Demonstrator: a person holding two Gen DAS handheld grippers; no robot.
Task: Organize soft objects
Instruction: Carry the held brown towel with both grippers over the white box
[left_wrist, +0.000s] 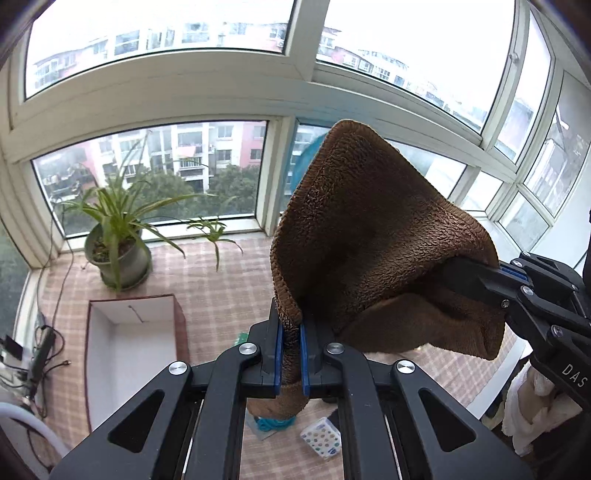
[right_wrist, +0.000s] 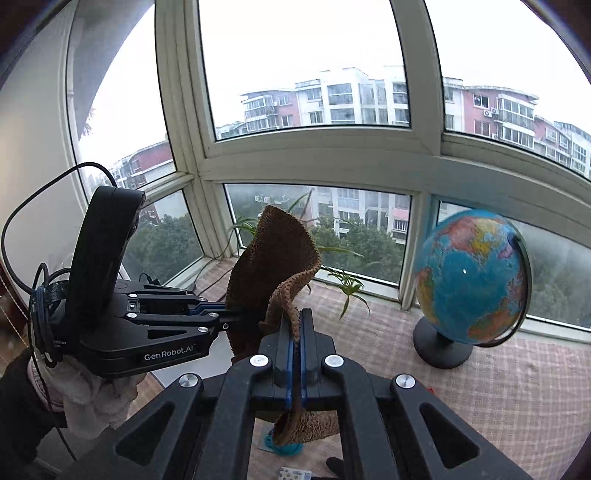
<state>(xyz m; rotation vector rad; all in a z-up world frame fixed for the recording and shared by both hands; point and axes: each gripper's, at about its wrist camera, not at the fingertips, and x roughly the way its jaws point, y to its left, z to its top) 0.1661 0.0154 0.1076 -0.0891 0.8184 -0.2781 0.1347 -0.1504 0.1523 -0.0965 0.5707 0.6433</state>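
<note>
While a checked woven mat (left_wrist: 221, 280) covers the sill, a fuzzy brown cloth (left_wrist: 373, 236) is held up before the window, bowed into a peaked fold. One ribbed edge is clamped in the left gripper (left_wrist: 291, 339), another in the right gripper (right_wrist: 297, 332). A round globe (right_wrist: 472, 277) stands beside a potted plant (left_wrist: 118, 254).

Globe (right_wrist: 471, 277) right, potted plant (left_wrist: 118, 236) left.
</note>
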